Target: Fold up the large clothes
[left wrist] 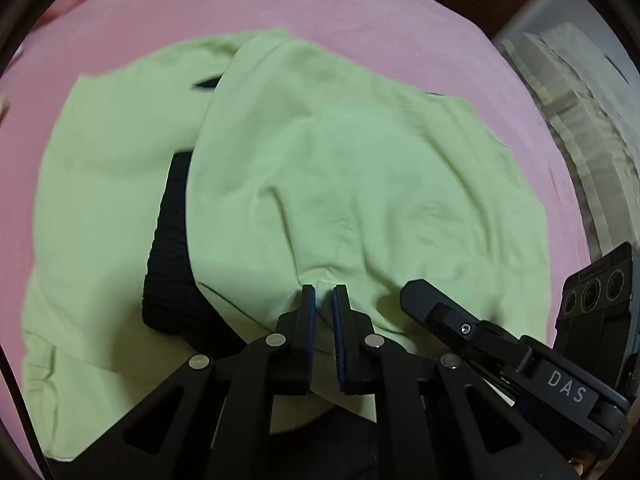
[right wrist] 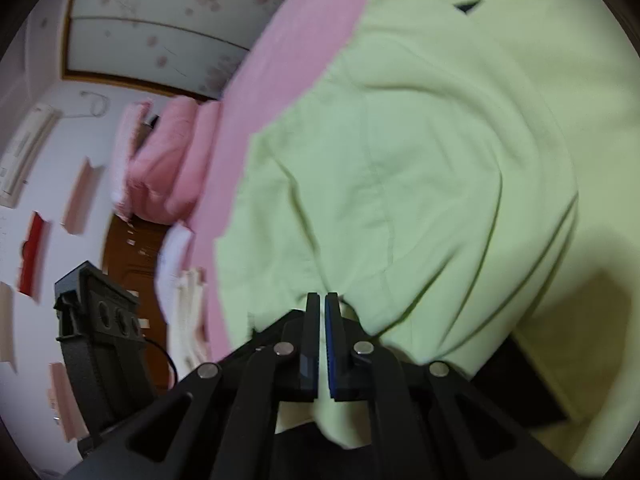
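Pink bedsheet (left wrist: pixel 360 12), floral wardrobe doors (right wrist: pixel 168 28)

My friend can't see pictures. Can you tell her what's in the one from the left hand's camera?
The left tongs pinch the near edge of a light green garment spread on a pink bedsheet. A black ribbed band of the garment shows on the left, and the right tongs reach in from the lower right.

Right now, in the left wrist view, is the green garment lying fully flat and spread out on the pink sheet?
No, part of the green garment is folded over itself and bunches up into the left gripper.
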Demonstrator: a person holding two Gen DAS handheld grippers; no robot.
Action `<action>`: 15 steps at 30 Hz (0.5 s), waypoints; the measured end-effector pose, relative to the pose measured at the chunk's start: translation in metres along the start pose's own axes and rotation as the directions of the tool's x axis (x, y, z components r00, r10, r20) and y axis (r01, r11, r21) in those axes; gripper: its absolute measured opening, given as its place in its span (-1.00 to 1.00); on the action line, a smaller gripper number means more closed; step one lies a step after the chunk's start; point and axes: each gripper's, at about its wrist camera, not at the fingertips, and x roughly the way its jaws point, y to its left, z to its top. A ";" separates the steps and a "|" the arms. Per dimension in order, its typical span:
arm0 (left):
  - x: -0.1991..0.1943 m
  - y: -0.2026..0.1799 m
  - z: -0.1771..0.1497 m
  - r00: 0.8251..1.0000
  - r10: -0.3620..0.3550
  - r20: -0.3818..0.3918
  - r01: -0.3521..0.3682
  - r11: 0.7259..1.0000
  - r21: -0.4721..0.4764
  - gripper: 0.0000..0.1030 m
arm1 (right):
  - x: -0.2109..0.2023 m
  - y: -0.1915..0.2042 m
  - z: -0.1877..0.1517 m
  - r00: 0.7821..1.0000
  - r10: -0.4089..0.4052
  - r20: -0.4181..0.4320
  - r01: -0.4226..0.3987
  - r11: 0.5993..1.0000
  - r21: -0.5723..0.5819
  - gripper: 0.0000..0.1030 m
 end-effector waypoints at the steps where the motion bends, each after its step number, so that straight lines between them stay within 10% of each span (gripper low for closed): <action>1: 0.002 0.007 0.000 1.000 -0.029 0.002 0.029 0.999 -0.015 -0.85 | 0.001 -0.002 0.002 0.999 -0.048 -0.016 0.047 0.998 -0.033 -1.00; 5: -0.001 0.042 0.003 0.996 0.084 0.027 -0.084 0.996 0.000 -0.98 | -0.031 -0.018 0.015 0.983 -0.171 0.068 0.176 0.982 -0.063 -1.00; 7: -0.006 0.064 0.007 0.999 0.036 0.015 -0.035 0.998 -0.043 -0.98 | -0.059 -0.027 0.027 0.946 -0.282 0.159 0.286 0.958 0.003 -1.00; 9: -0.014 0.073 0.011 0.985 0.170 0.037 -0.168 0.984 -0.056 -0.98 | -0.079 -0.026 0.037 0.911 -0.339 0.236 0.342 0.939 0.026 -1.00; 15: -0.043 0.051 0.030 0.983 -0.040 0.179 0.041 0.999 0.003 -0.95 | -0.039 0.006 0.062 0.986 -0.098 0.135 0.126 0.968 -0.216 -1.00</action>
